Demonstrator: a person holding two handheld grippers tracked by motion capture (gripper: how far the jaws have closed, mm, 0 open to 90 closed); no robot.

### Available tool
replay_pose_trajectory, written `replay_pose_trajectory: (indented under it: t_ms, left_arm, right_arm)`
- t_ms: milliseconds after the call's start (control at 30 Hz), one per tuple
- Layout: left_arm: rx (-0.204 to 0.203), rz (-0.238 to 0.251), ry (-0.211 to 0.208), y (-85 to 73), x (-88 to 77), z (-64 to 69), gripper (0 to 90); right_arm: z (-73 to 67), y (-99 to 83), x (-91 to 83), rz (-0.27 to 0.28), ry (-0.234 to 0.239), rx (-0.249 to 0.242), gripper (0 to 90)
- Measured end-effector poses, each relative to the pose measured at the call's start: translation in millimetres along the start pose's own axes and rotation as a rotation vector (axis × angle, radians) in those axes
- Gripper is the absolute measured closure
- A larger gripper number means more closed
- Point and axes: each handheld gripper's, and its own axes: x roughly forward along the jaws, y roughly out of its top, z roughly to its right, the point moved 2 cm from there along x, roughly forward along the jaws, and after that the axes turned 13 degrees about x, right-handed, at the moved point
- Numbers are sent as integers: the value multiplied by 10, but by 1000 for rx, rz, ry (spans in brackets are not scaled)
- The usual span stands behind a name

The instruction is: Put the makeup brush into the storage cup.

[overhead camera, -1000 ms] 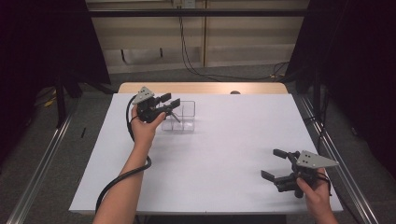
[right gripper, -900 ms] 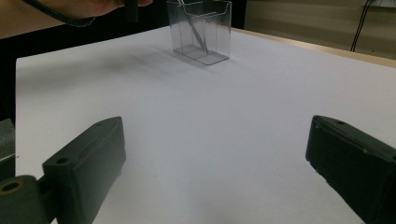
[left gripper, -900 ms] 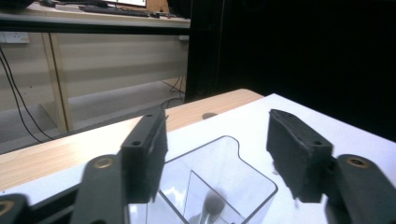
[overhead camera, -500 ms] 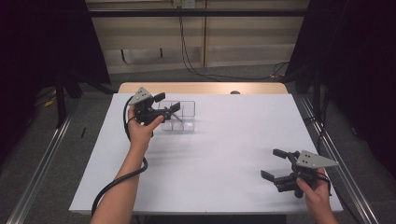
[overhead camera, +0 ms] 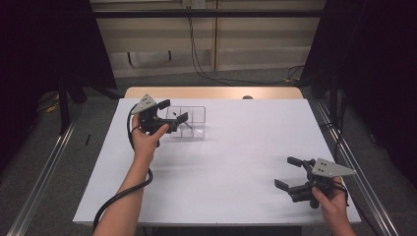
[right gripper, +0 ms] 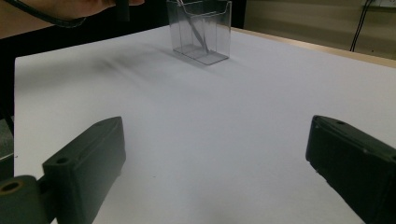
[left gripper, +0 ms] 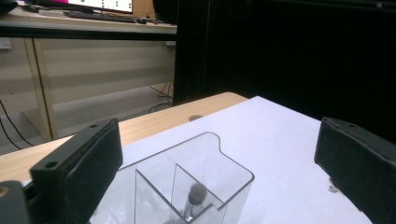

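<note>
A clear plastic box [overhead camera: 193,123] with several compartments stands on the white table top [overhead camera: 236,147] at the back left. A thin stick with a dark rounded head [left gripper: 198,193] leans inside one compartment. My left gripper [overhead camera: 174,110] hovers open just left of and above the box, its jaws wide apart with the box [left gripper: 187,177] between and beyond them. Near the front right edge my right gripper [overhead camera: 284,171] stands open over bare table, empty. From there the box [right gripper: 201,30] stands far off with the stick [right gripper: 200,33] in it.
A wooden table edge [overhead camera: 211,92] runs behind the white sheet. Metal rails [overhead camera: 44,162] flank the table on both sides. The left gripper's black cable [overhead camera: 118,196] hangs along the forearm. Cables [overhead camera: 196,54] trail over the floor at the back.
The left gripper has drifted a little to the left, away from the box, still open. The right gripper has not moved.
</note>
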Motion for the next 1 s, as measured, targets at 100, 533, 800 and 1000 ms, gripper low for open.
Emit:
replay_pose_trajectory:
  t_ms: [100,533,800,1000]
  left_arm:
    - [-1,11,-11,-2,-18,15,0]
    - [2,22,-52,-7,-73,65,0]
    - [12,27,-70,-8,-145,103,0]
    - [14,43,-84,-10,-202,137,0]
  right_arm:
    - [-2,0,6,-1,0,-1,46]
    - [-2,0,16,-1,3,-2,46]
    - [-5,21,39,5,9,-5,46]
    - [0,22,52,-1,13,-3,46]
